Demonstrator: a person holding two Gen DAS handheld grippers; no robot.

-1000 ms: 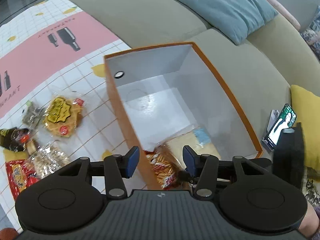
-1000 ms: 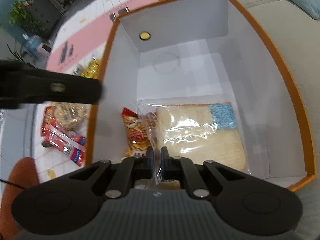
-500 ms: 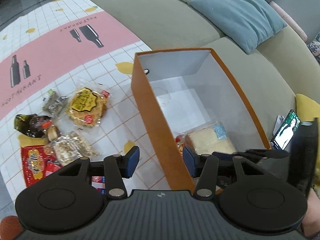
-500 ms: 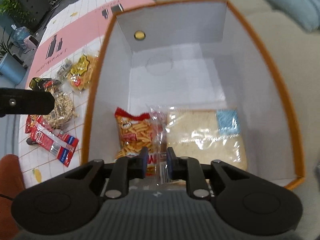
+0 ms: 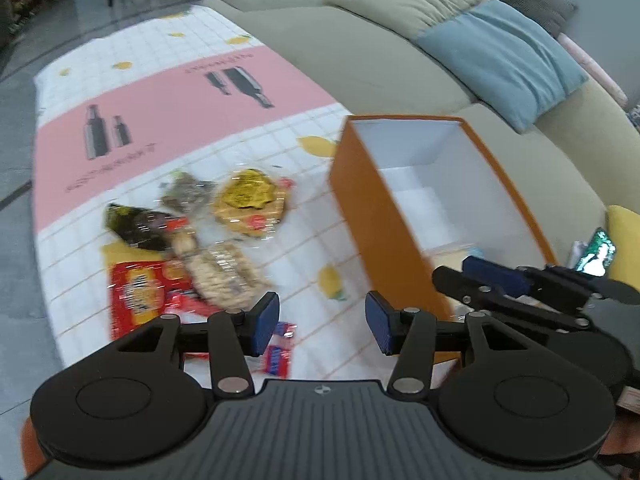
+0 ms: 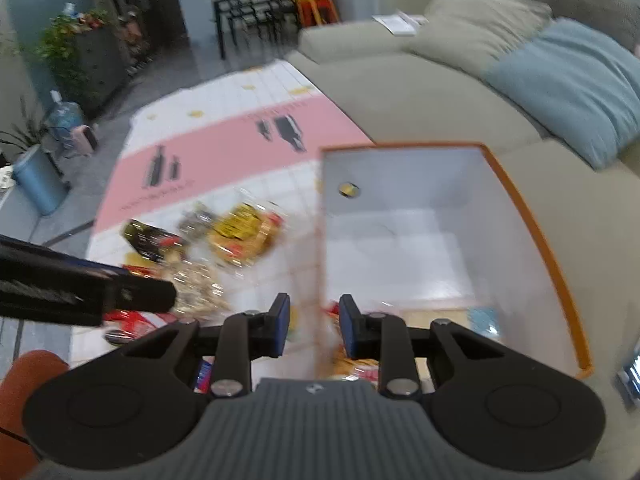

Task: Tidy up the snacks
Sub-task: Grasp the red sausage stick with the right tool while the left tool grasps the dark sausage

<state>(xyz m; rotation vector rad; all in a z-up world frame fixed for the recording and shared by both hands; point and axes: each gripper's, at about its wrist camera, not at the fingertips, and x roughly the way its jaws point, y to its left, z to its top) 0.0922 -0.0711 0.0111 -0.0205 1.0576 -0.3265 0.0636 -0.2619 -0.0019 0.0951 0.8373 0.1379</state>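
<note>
left wrist view: a cluster of snacks lies on the checked white and pink mat (image 5: 168,92), left of the orange box (image 5: 384,236). leftmost, a red packet (image 5: 138,294) lies flat; above it a dark foil bag (image 5: 136,224); beside these a clear bag of pale pieces (image 5: 224,276) and a round yellow-labelled pack (image 5: 250,200). a small red and blue sachet (image 5: 278,354) lies just beyond the near edge. print on all packets is blurred. left gripper (image 5: 322,322) hovers over bare mat near the box's outer wall, its blue pads spread wide with nothing between them. the box is orange outside, white inside, open-topped, against the sofa (image 5: 360,52); a pale item shows at its near end.

right wrist view: the same cluster sits left of the box (image 6: 536,232). right gripper (image 6: 314,322) straddles the box's left wall, pads apart, holding nothing. a red snack bag (image 6: 352,364) and a clear pack with a blue label (image 6: 482,318) lie inside at the near end. a blue cushion (image 6: 572,84) rests on the sofa.
</note>
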